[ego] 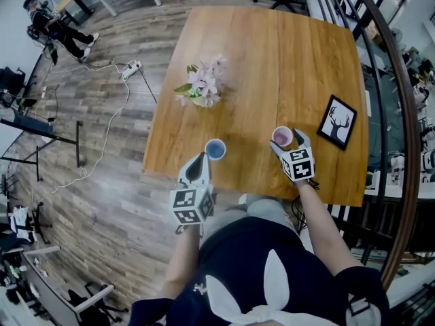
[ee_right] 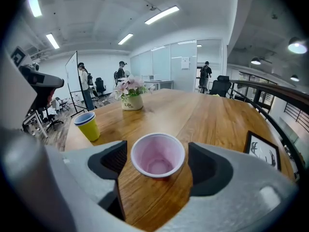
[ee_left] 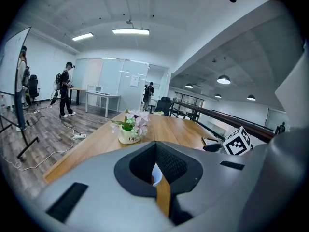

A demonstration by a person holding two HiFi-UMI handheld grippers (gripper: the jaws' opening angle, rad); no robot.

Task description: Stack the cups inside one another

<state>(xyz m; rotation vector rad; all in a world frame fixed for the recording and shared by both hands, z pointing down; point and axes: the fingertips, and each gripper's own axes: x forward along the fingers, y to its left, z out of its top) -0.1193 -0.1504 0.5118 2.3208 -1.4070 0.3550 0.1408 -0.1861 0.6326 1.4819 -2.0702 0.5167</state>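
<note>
A pink cup (ego: 282, 136) (ee_right: 158, 156) stands upright and empty on the wooden table (ego: 285, 60), near its front edge. My right gripper (ego: 289, 143) (ee_right: 158, 162) is open with its jaws on either side of this cup. A strip of bare wood shows between each pad and the cup's wall. To the left stands a yellow cup with a blue cup nested in it (ego: 215, 149) (ee_right: 88, 124). My left gripper (ego: 198, 163) (ee_left: 155, 149) is shut and empty, just short of that pair, which shows only as a sliver of rim through its jaws.
A pot of pink flowers (ego: 202, 87) (ee_right: 131, 100) sits mid-table on the left. A framed deer picture (ego: 337, 121) (ee_right: 263, 151) lies right of the pink cup. The table's front edge (ego: 238, 182) runs just under both grippers. People stand far off on the floor.
</note>
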